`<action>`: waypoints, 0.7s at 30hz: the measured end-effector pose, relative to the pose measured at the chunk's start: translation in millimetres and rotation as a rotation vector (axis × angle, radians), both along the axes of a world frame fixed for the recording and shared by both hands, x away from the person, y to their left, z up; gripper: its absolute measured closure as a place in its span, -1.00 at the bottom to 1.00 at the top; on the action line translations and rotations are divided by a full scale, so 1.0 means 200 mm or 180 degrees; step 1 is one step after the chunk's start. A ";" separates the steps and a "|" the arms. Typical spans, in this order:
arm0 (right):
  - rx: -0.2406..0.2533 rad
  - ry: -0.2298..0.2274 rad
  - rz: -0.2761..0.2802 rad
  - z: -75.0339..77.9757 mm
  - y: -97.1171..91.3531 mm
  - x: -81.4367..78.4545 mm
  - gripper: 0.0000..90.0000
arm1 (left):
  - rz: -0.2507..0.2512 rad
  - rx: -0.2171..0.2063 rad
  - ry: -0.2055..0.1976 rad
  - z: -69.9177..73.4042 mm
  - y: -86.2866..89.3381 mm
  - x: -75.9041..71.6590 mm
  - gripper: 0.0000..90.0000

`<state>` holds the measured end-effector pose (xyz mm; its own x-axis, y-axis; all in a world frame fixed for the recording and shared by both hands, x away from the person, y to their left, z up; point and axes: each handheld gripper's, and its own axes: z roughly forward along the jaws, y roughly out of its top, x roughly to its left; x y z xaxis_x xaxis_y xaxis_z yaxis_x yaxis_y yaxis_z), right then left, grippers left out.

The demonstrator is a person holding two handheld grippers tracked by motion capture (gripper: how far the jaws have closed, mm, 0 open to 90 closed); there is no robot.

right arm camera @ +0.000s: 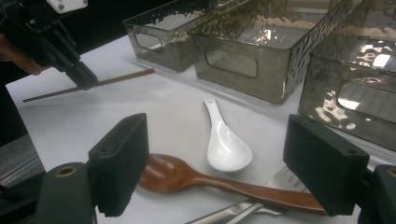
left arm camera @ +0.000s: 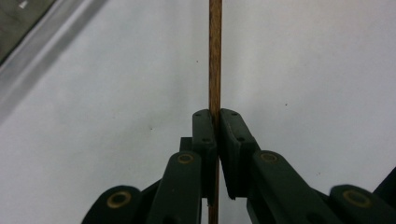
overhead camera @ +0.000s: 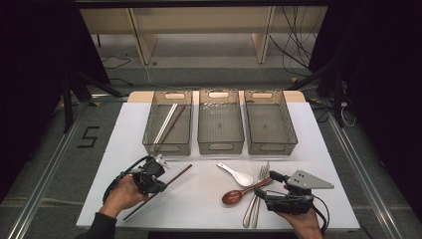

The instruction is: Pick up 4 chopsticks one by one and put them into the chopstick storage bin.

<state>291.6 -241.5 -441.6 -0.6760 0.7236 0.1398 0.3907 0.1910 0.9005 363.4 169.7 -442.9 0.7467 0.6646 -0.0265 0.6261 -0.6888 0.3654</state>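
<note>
the left gripper (overhead camera: 158, 175) is clamped tight on a brown chopstick (overhead camera: 164, 185), its two pads pressed flat against the stick from either side. in the left gripper view the chopstick (left arm camera: 215, 56) runs straight up between the jaws over the white table (left arm camera: 303, 70). from the high view the stick is seen lying slantwise on the table's (overhead camera: 199, 199) near left part, one end pointing toward the left tray (overhead camera: 167, 122), the other trailing back toward the table's near edge.

the right gripper (right arm camera: 219, 172) is held wide, nothing between its pads. just ahead of it a wooden spoon (right arm camera: 187, 176) is laid across the table, a white ceramic spoon (right arm camera: 224, 144) just beyond it, and metal forks (overhead camera: 256, 196) partly under the wooden handle. three grey trays are lined up at the far side; a pair of chopsticks (overhead camera: 166, 122) is already lying in the left one, and the middle tray (overhead camera: 220, 122) and right tray (overhead camera: 270, 122) sit beside it.
</note>
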 end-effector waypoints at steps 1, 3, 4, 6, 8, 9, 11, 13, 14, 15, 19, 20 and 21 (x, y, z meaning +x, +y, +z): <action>0.0000 0.0000 -0.0001 0.00 0.00 0.00 -0.48 | 0.0003 -0.0022 -0.0010 0.01 0.00 0.00 0.88; 0.0001 0.0001 -0.0002 0.00 0.00 0.00 -0.49 | -0.0011 -0.0061 -0.0038 0.02 0.00 0.00 0.88; 0.0001 0.0000 -0.0002 0.00 0.00 0.00 -0.49 | -0.0001 -0.0092 -0.0051 0.03 0.00 0.00 0.88; 0.0000 0.0002 -0.0002 0.00 0.00 0.00 -0.49 | -0.0001 -0.0155 -0.0093 0.04 0.01 0.00 0.88; -0.0001 0.0004 -0.0002 0.00 0.00 0.00 -0.49 | 0.0010 -0.0225 -0.0124 0.06 0.01 0.00 0.88; -0.0003 0.0004 -0.0002 0.00 0.00 0.00 -0.49 | 0.0009 -0.0245 -0.0150 0.07 0.01 0.01 0.88; -0.0003 0.0007 -0.0002 0.00 0.00 0.00 -0.49 | 0.0041 -0.0309 -0.0198 0.08 0.02 0.01 0.88; -0.0002 0.0006 -0.0001 0.00 0.00 0.00 -0.48 | 0.0081 -0.0355 -0.0247 0.09 0.02 0.02 0.88; -0.0001 0.0006 -0.0001 0.00 0.00 0.00 -0.49 | 0.0094 -0.0381 -0.0271 0.10 0.03 0.02 0.88; 0.0000 0.0006 -0.0002 0.00 0.00 0.00 -0.49 | 0.0107 -0.0417 -0.0301 0.10 0.03 0.02 0.88; 0.0012 0.0005 -0.0004 0.00 0.00 0.00 -0.49 | 0.0160 -0.0511 -0.0383 0.11 0.03 0.03 0.88; 0.0016 0.0007 -0.0006 0.00 0.00 0.00 -0.49 | 0.0165 -0.0534 -0.0393 0.12 0.04 0.03 0.88; 0.0016 0.0007 -0.0007 0.00 0.00 0.00 -0.49 | 0.0165 -0.0549 -0.0401 0.12 0.04 0.04 0.88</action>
